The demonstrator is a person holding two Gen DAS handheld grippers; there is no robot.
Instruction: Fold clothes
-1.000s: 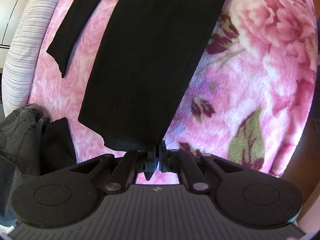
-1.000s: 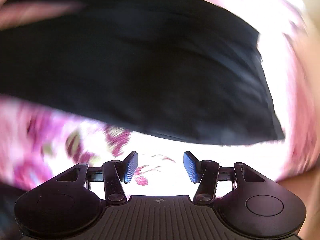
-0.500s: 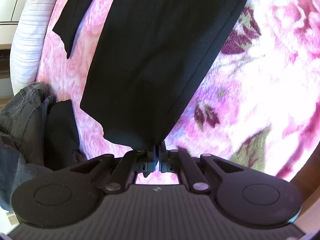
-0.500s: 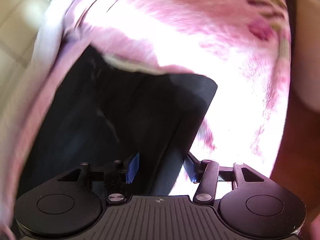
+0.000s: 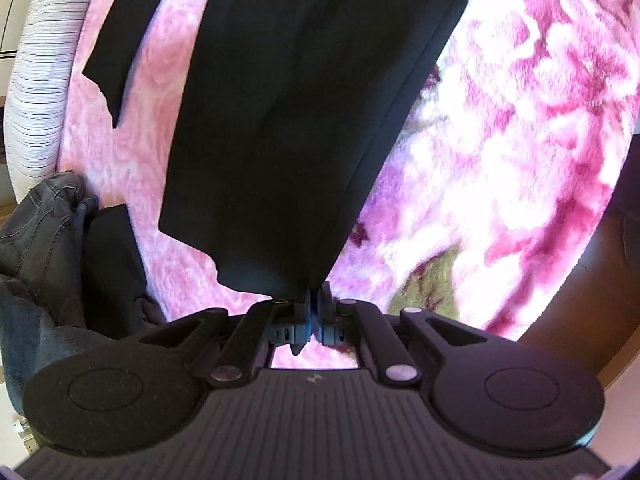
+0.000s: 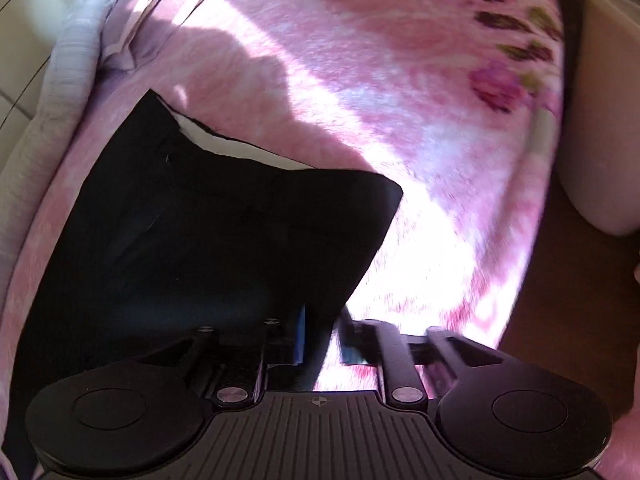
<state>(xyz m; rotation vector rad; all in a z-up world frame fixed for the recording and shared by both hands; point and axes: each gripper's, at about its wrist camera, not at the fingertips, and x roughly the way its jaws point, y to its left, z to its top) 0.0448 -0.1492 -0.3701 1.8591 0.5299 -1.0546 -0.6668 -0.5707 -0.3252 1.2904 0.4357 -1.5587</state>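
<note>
1. Our right gripper (image 6: 322, 338) has swung over the black trousers (image 6: 208, 240), fingers narrowed around the edge, not pressed.
2. Left gripper (image 5: 314, 306) pinches the hem (image 5: 280, 280).
3. Trousers lie on the pink blanket (image 5: 500, 160); jeans (image 5: 36, 232) beside.

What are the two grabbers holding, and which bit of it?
The left gripper pinches the black garment at its bottom corner. The right gripper has an edge of that cloth between its jaws, but they are not yet shut.
</note>
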